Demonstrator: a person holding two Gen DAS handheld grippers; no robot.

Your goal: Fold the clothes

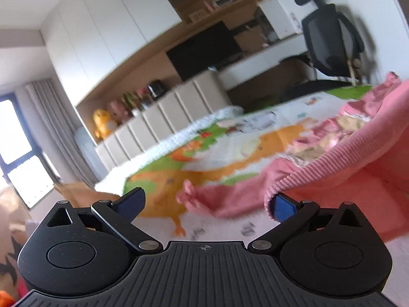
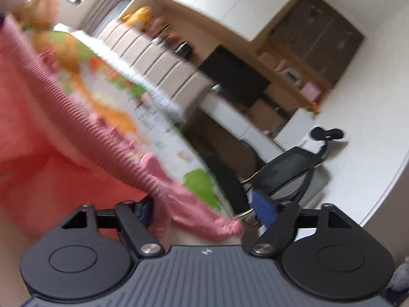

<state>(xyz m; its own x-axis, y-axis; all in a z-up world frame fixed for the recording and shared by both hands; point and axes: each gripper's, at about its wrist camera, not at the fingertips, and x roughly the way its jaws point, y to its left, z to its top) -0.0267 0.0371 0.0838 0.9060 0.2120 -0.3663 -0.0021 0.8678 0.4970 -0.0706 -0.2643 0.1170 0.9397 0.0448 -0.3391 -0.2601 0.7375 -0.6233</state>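
Note:
A pink ribbed knit garment (image 1: 345,158) lies partly lifted over a bed with a colourful cartoon bedspread (image 1: 204,153). My left gripper (image 1: 207,204) is open; the garment's ribbed hem drapes over its right blue fingertip (image 1: 283,208), the left one is bare. In the right wrist view the same garment (image 2: 51,133) fills the left side. My right gripper (image 2: 202,209) is open; the ribbed hem runs across the gap and covers its left fingertip (image 2: 144,211). Both views are motion-blurred.
A beige padded headboard (image 1: 166,112) stands behind the bed, with plush toys (image 1: 102,122) on the ledge. A black office chair (image 1: 329,43) and desk with a dark monitor (image 1: 204,51) stand at the far right. The chair (image 2: 288,168) is near my right gripper.

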